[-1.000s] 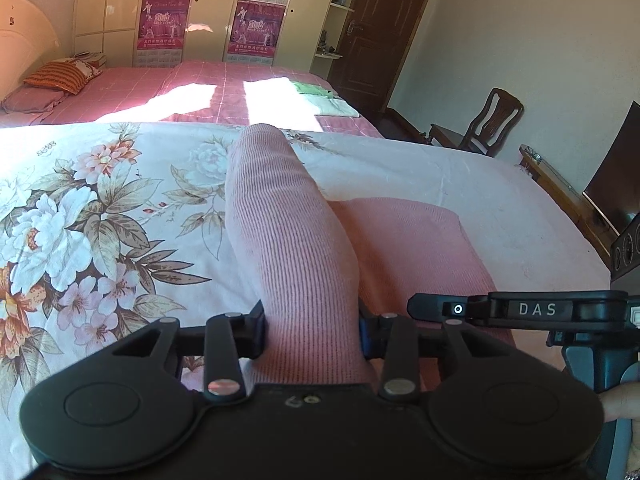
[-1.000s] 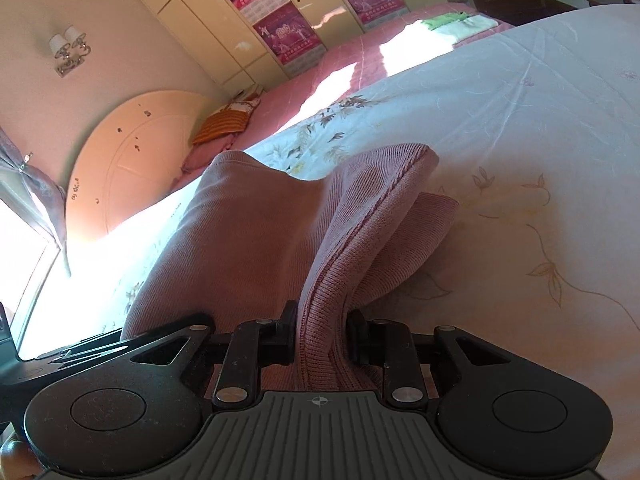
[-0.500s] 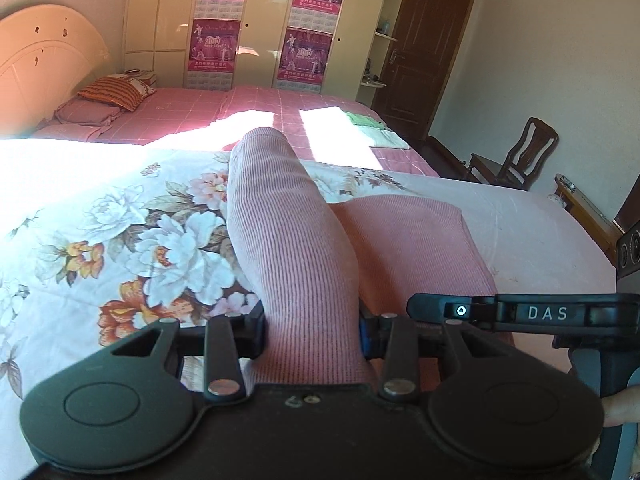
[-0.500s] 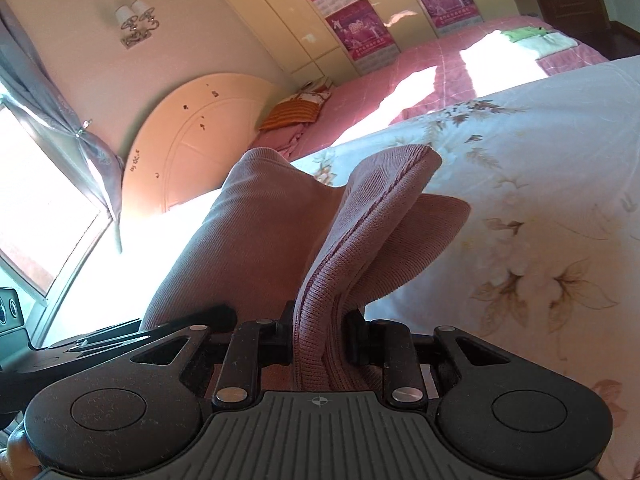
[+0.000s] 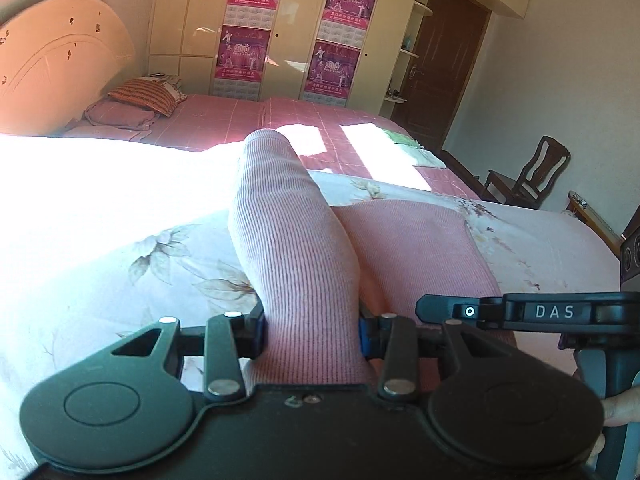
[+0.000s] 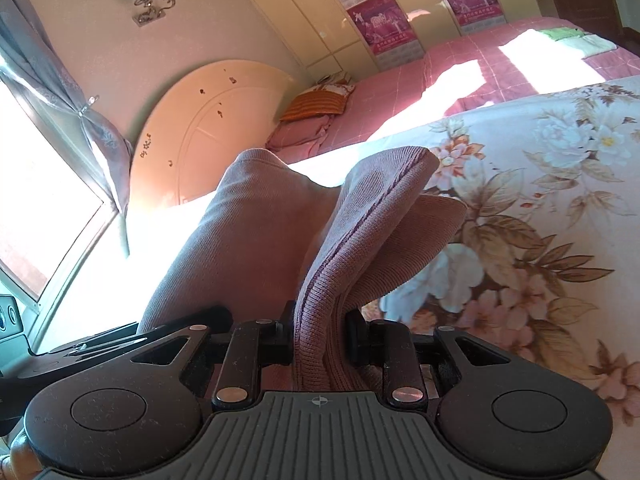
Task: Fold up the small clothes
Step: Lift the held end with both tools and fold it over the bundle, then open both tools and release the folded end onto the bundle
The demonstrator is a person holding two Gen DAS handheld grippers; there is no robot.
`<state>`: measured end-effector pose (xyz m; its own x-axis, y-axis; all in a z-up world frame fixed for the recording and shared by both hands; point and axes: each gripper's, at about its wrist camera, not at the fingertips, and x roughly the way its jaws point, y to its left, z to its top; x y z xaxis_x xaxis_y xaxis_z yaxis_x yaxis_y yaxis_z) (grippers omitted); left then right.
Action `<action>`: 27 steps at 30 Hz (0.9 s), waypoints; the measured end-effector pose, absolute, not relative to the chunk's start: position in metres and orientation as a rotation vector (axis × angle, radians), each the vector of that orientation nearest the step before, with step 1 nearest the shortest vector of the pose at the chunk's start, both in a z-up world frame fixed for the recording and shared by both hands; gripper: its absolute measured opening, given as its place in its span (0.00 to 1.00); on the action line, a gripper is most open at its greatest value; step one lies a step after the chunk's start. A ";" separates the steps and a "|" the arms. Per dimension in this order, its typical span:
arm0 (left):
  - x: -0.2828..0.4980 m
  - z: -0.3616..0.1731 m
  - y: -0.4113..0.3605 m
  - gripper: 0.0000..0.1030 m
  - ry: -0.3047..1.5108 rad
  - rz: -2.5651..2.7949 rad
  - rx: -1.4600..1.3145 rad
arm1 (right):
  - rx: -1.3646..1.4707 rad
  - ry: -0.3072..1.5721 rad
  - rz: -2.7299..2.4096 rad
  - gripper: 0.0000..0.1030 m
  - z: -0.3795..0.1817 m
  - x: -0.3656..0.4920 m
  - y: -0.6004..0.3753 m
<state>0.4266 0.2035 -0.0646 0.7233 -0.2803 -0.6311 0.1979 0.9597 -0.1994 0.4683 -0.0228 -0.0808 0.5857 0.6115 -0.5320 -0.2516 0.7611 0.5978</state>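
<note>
Both grippers clamped on pink knit garment (image 5: 296,248) — left gripper (image 5: 312,330), right gripper (image 6: 318,336) — lifted above floral bedspread (image 6: 560,184).

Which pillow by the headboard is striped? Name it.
The top pillow, striped orange and tilted; the plain pink pillow lies beneath it, near the headboard.

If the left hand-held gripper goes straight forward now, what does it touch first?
Probably its own load: the left hand-held gripper is shut on the pink knit garment, which bulges ahead, with the floral bedspread below. Depth is unclear.
</note>
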 end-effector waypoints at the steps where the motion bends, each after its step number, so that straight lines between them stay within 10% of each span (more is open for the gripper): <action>1: 0.431 -0.067 0.214 0.37 0.716 -0.259 -0.122 | 0.497 0.800 0.531 0.24 -0.083 0.474 -0.012; 13: 0.467 -0.128 0.293 0.46 0.791 -0.156 -0.190 | 0.381 0.859 0.375 0.24 -0.133 0.523 0.029; 27: 0.467 -0.081 0.270 0.47 0.647 -0.185 -0.105 | 0.232 0.773 0.373 0.24 -0.101 0.539 0.062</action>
<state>0.4669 0.2700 -0.0814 0.7822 -0.2039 -0.5888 0.1388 0.9782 -0.1544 0.5393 0.0623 -0.1007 0.6555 0.4099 -0.6343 -0.2421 0.9096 0.3376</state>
